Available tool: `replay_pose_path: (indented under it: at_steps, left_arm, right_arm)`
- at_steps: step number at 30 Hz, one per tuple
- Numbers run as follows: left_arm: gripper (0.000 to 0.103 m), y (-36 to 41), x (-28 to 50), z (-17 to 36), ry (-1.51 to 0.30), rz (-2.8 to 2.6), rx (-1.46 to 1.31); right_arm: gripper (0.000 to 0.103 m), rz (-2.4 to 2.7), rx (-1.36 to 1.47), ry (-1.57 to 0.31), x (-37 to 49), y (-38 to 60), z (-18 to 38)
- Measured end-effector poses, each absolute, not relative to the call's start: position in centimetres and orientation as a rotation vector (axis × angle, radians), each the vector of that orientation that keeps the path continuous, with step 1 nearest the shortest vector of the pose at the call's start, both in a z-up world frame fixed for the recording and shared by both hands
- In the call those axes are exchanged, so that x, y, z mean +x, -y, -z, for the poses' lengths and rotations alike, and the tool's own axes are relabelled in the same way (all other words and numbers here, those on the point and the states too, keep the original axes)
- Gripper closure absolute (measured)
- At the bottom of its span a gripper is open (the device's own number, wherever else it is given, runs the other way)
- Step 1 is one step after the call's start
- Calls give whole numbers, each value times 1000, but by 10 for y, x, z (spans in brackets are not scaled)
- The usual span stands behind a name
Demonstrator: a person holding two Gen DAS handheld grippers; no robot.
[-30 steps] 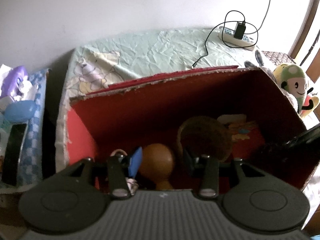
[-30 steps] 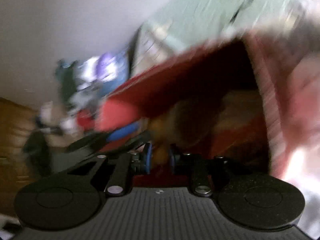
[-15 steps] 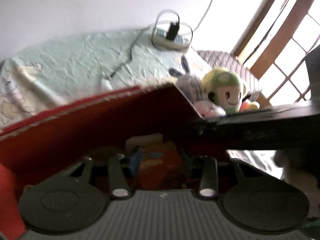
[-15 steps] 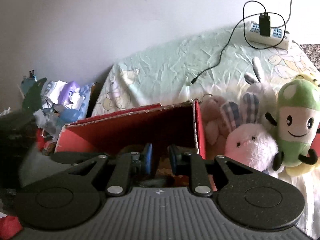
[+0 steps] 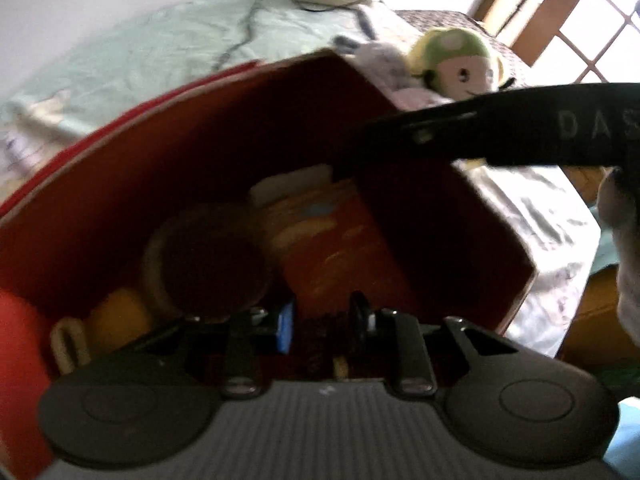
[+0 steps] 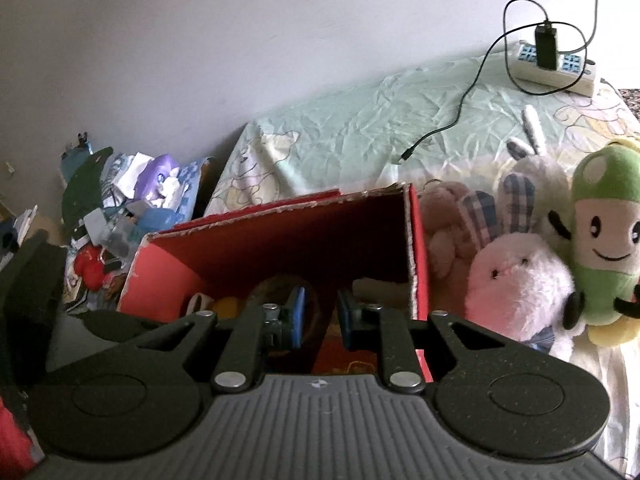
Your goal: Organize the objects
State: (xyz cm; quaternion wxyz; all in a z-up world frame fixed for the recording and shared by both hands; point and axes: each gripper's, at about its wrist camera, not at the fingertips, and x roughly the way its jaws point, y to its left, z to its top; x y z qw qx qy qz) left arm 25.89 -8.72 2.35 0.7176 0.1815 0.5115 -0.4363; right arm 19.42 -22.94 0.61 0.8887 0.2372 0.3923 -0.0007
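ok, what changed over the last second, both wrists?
The left gripper swung right and tilted down into the red box, its gap narrower than before, nothing visibly held. The right gripper pulled back out of the box and now hovers open in front of it. The box's contents, plush toys and power strip stayed put.

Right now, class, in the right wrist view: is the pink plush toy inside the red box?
No, the pink plush toy sits on the bed outside the red box, beside its right wall.
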Motion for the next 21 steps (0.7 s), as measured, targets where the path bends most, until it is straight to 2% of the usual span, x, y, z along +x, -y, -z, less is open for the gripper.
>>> replay_pose_path:
  at_steps: [7,14,21]
  left_arm:
    - [77,42,271,-27,-1122,852,319]
    - [76,6,296,-37,-1032,684,238]
    - [74,-3,302,-32,-984,606,247]
  right_arm:
    - [81,-18,467,-853,201,217,0]
    - [81,-12,409,-897,203,203,13]
    - [81,-94,363,-918,208,188,24]
